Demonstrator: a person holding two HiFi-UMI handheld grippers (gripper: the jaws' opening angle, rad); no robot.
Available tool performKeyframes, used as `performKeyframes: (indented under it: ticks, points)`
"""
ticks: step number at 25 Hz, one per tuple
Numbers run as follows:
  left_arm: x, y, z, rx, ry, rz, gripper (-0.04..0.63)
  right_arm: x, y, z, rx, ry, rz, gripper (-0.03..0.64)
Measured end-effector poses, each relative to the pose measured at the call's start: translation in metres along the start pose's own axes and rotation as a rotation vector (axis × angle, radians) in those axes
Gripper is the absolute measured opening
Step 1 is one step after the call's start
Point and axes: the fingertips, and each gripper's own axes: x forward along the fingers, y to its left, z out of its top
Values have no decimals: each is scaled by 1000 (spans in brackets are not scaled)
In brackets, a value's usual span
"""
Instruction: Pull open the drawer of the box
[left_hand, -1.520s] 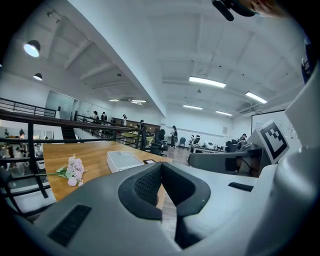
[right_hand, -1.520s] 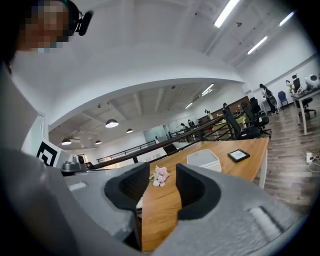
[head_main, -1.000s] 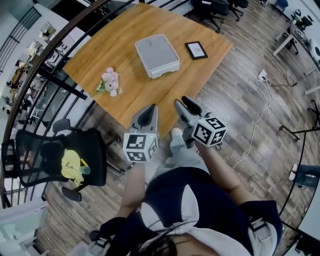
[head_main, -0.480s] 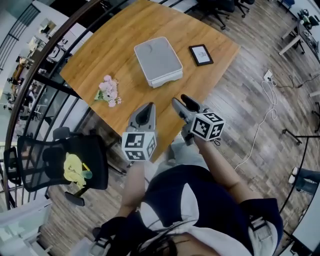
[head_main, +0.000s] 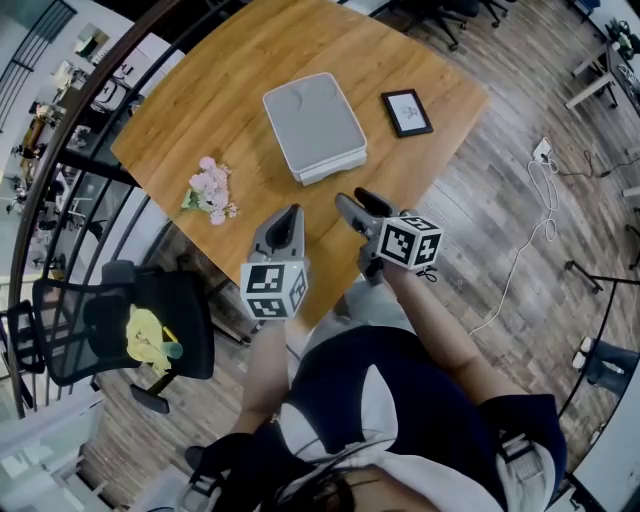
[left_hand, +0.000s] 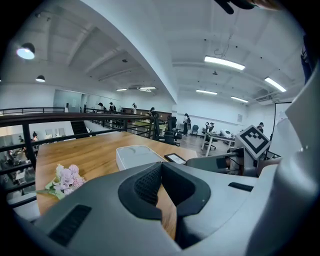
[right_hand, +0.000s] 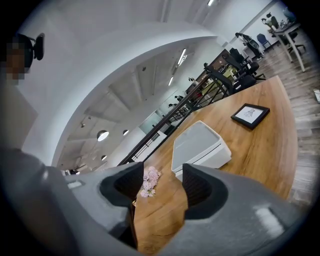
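We list, by size:

1. Counter (head_main: 200, 110): warm wood-grain top with rounded corners.
2. Box (head_main: 313, 125): pale grey, smooth and round-cornered. It lies flat mid-counter, its drawer not pulled out, well apart from both grippers.
3. Right gripper (head_main: 357, 203): grey, ribbed dark pads. Its jaws are opening wide with nothing between them, above the counter's near edge.
4. Left gripper (head_main: 289, 222): jaws a narrow gap apart, empty.
5. Black-framed picture (head_main: 407, 112): flat, beside the box.
6. Pink flowers (head_main: 210, 190): a small sprig.

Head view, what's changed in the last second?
The left tongs and right tongs have moved forward toward the box. The right tongs are opening, with nothing between them. Nothing gripped. Box, flowers and frame unmoved on the table.
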Motion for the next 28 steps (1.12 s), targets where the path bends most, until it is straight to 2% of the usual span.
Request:
performKeyframes:
  ticks: [15, 21, 28]
  points:
    - [51, 25, -17, -16, 73, 54, 17, 58, -62, -15, 146, 116, 31, 270]
    - [63, 23, -20, -12, 77, 21, 17, 75, -76, -21, 191, 146, 48, 275]
    - [73, 26, -24, -17, 100, 29, 17, 93, -92, -26, 294, 169, 69, 296]
